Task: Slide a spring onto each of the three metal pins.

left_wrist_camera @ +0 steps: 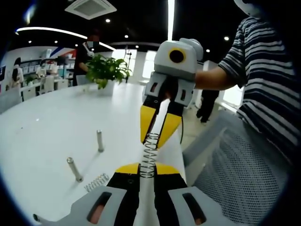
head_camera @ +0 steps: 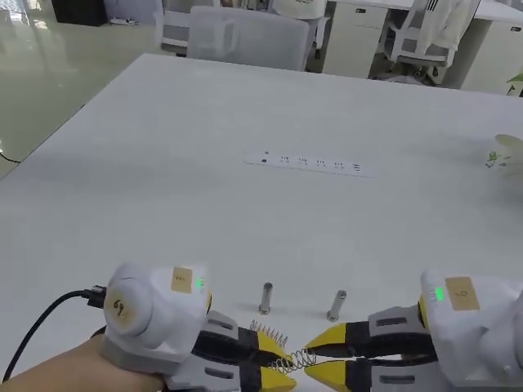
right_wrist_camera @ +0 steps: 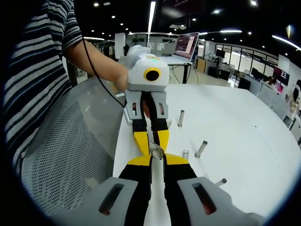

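A small steel spring (head_camera: pixel 298 358) is stretched between my two grippers just above the white table's near edge. My left gripper (head_camera: pixel 282 364) is shut on one end of the spring (left_wrist_camera: pixel 149 155); my right gripper (head_camera: pixel 317 354) is shut on the other end (right_wrist_camera: pixel 156 151). Two upright metal pins (head_camera: pixel 265 298) (head_camera: pixel 336 305) stand just beyond the tips. In the right gripper view three pins (right_wrist_camera: pixel 180 117) (right_wrist_camera: pixel 201 149) (right_wrist_camera: pixel 220 181) show, all bare. A second spring (head_camera: pixel 270 333) lies flat on the table near the left pin, and it shows again as a loose spring (left_wrist_camera: pixel 96 182).
A white power strip (head_camera: pixel 310 162) lies across the middle of the table (head_camera: pixel 163 163). Office chairs (head_camera: pixel 245 37) stand at the far edge. A mesh chair (right_wrist_camera: pixel 70 150) sits at the near edge beside the person. A potted plant (left_wrist_camera: pixel 106 70) stands on the table's far side.
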